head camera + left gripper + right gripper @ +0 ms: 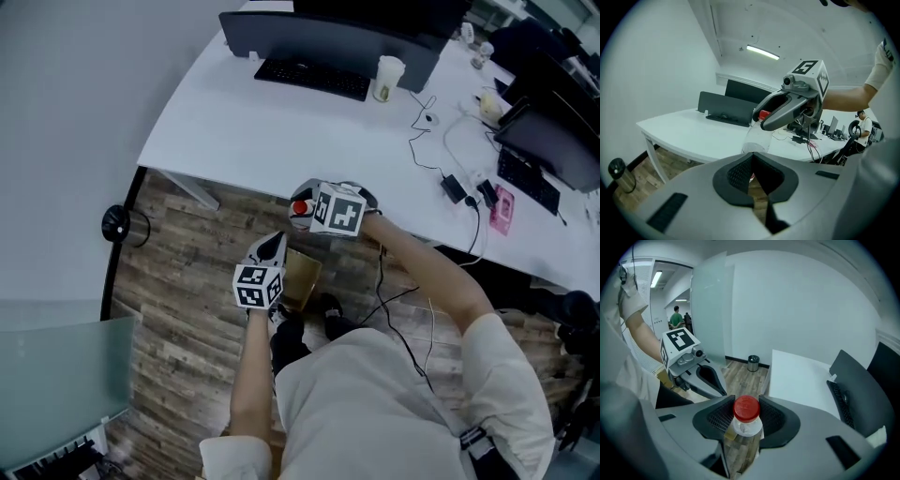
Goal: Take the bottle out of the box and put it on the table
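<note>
**Right fingers** (pixel 717 416): clamped on the neck of the bottle (pixel 746 426), one black mesh pad on each side, just under the red cap (pixel 746 409). My right gripper (pixel 746 404) points steeply down.

**Left fingers** (pixel 736 173): drawn together, with only a thin slit between the pads and nothing in it. My left gripper (pixel 752 161) carries nothing.

**Bottle**: clear body, red cap, upright. In the head view it (pixel 300 208) sits at frame centre, in the air in my right gripper (pixel 309 203), at the near edge of the surface (pixel 244 131) and not resting on it. In the left gripper view it (pixel 757 136) hangs at centre, below my right gripper (pixel 787 110).

**Box** (pixel 302 274): brown cardboard, on the floor just below centre in the head view. It lies under and beside my left gripper (pixel 270 246) and apart from the bottle.

**Grippers to each other**: near but not touching. In the right gripper view my left gripper (pixel 710 378) is at centre left.

**Surface**: white, across the upper half of the head view.
- Dark monitor (pixel 328 37), top centre.
- Black keyboard (pixel 314 80), just in front of the monitor.
- Pale cup (pixel 388 77), to the right of the keyboard.
- Cables (pixel 450 150), towards the right.

**Floor** (pixel 187 309): wood planks, lower left of the head view.
- Small round black bin (pixel 117 223), by the wall at centre left. It also shows at the lower left of the left gripper view (pixel 621 173) and at upper centre of the right gripper view (pixel 753 363).
</note>
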`<state>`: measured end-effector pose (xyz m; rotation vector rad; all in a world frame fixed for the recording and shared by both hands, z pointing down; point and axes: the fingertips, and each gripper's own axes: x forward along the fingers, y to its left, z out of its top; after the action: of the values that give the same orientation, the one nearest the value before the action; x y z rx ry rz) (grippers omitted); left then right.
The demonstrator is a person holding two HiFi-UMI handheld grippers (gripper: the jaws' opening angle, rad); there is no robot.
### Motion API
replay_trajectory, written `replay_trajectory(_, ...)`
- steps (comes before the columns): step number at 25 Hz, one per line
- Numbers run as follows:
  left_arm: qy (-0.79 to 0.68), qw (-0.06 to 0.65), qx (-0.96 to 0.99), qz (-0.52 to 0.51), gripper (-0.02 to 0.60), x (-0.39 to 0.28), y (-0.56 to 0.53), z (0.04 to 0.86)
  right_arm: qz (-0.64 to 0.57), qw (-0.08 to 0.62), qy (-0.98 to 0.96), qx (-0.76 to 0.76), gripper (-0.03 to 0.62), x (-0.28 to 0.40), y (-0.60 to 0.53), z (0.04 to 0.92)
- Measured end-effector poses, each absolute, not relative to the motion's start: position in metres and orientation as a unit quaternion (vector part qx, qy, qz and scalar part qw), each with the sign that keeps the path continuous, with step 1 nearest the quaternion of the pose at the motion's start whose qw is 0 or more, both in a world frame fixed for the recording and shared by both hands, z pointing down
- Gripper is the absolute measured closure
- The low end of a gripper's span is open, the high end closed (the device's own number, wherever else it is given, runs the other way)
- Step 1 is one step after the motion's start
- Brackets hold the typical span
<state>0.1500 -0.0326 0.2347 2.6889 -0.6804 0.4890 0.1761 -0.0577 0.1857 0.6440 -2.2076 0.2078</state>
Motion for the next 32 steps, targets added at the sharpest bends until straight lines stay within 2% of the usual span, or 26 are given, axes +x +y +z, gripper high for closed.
replay_trajectory(5,-0.212,0.136,0.952,0.175,0.569,0.188,-0.037,0.212,0.085,0.395,-0.866,0.296,0.407,0.236,-0.075,0.157)
replay_trajectory(9,-0.207,0.141,0.954,0.165,0.569,0.205,-0.041,0.201,0.097,0.390,-0.854,0.331,0.407,0.276,-0.081,0.141)
replay_trajectory(18,-0.209,0.152,0.953,0.159,0.568,0.222,-0.022,0.197,0.142,0.381,-0.809,0.425,0.407,0.361,-0.092,0.170)
replay_trajectory(32,-0.218,0.166,0.948,0.160,0.568,0.223,-0.002,0.205,0.185,0.248,-0.767,0.562,0.399,0.409,-0.097,0.167)
